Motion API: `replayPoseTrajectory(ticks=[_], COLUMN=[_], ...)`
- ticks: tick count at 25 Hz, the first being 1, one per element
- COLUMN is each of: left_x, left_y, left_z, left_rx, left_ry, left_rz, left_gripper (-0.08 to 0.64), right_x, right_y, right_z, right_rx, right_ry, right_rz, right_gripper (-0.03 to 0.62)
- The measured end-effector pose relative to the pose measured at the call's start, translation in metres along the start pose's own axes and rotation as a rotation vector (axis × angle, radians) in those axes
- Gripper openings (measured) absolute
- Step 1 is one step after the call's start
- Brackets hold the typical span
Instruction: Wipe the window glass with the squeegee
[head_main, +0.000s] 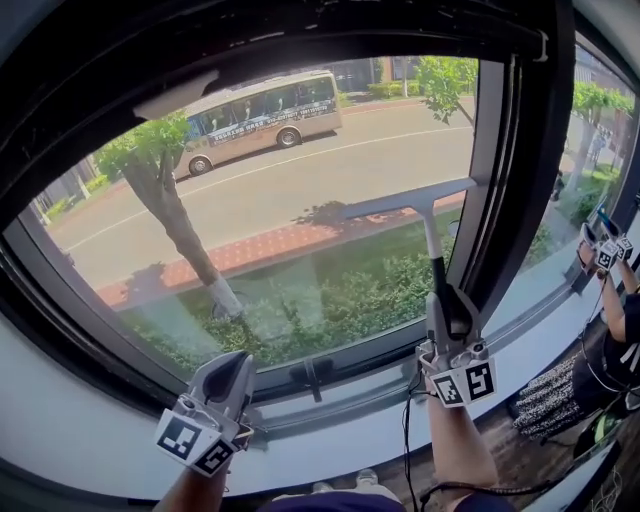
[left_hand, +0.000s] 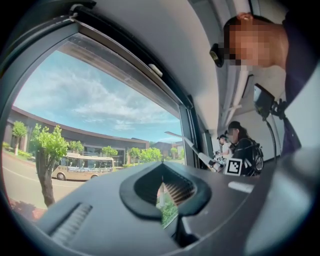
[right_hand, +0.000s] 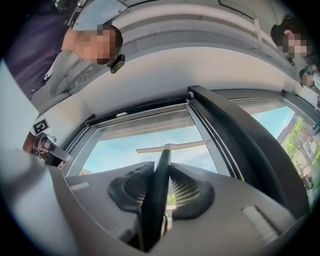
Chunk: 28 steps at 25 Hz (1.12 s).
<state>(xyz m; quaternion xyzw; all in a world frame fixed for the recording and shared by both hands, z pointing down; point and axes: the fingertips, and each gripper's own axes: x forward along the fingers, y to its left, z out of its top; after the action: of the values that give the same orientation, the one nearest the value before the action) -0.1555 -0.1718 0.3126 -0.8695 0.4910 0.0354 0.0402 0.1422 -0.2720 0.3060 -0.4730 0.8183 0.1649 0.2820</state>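
We are working the wiping step: our right gripper (head_main: 446, 312) is clamping the dark handle of the squeegee (head_main: 429, 238), jaws closed tight on it from both sides, as the right gripper view shows (right_hand: 158, 186). The handle is pointing up and the pale blade is lying across the window glass (head_main: 290, 200) in its right part, its right end close beside the dark frame post (head_main: 520, 170) and tilting slightly higher than its left end. The blade is looking pressed to the pane, though we cannot tell contact for certain. Our left gripper (head_main: 234, 366) is hanging low over the white sill (head_main: 330, 420), well apart from the squeegee, jaws drawn together with nothing between them (left_hand: 162, 187). We are judging the glass mostly unwiped. The next move is calling for even pressure along the blade and one steady pull across or down the pane, clear of the frame.
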Motion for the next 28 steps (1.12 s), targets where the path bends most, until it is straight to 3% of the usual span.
replayPoseTrajectory(ticks=[11,15,24,28], left_x=[0.007,0.009,0.015,0.02], left_y=[-0.01,-0.01,-0.018,-0.02], left_z=[-0.007,-0.013,-0.031,-0.021], left_rx=[0.045,0.012,0.013,0.006], left_ry=[0.031,0.045,0.093,0.108], left_rz=[-0.021,-0.03,-0.064,-0.081], left_gripper=[0.003,0.003,0.003,0.003], right_x=[-0.015,-0.02,-0.032,-0.032], right_y=[0.002,0.004,0.005,0.006], right_z=[-0.015,-0.021,-0.031,-0.028], right_rx=[0.011,0.022,0.026,0.032], right_ry=[0.028,0.038,0.062,0.083], right_rz=[-0.003,-0.008,-0.02,-0.022], right_gripper=[0.103,0.103,0.103,0.103])
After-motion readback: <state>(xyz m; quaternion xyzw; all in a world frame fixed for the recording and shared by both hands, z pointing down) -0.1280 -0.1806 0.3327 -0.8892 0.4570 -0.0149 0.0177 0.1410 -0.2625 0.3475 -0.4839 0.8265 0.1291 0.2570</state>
